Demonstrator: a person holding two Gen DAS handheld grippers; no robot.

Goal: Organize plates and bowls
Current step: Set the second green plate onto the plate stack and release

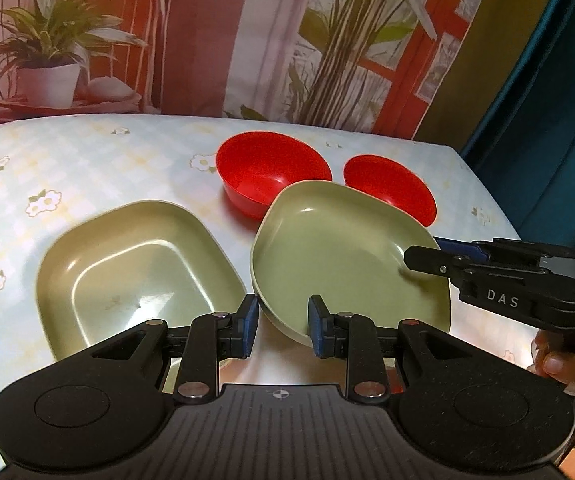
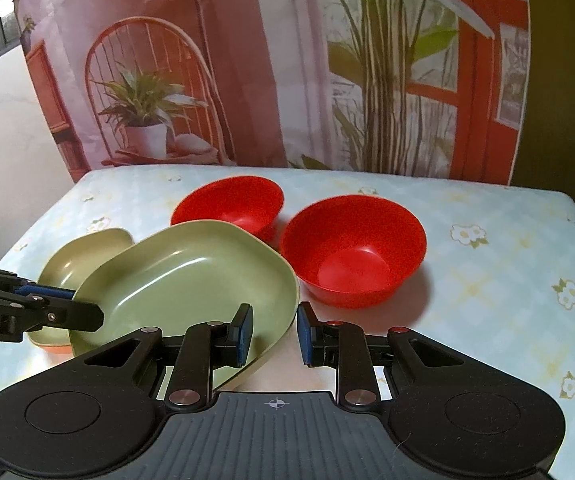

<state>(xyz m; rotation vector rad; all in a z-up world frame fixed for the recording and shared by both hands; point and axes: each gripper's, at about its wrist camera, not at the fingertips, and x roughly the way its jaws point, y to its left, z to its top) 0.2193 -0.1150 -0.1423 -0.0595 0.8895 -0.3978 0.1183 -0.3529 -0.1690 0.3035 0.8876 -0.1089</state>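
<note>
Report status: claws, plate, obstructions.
Rim of tilted green plate sits between left claw and right claw; clamp unclear. Second green plate at its left. Left red bowl, right red bowl close behind.

A home dining spot — a flowered tablecloth [image 1: 67,168] covers the table, a printed plant-and-chair backdrop [image 2: 247,80] hanging behind.
</note>
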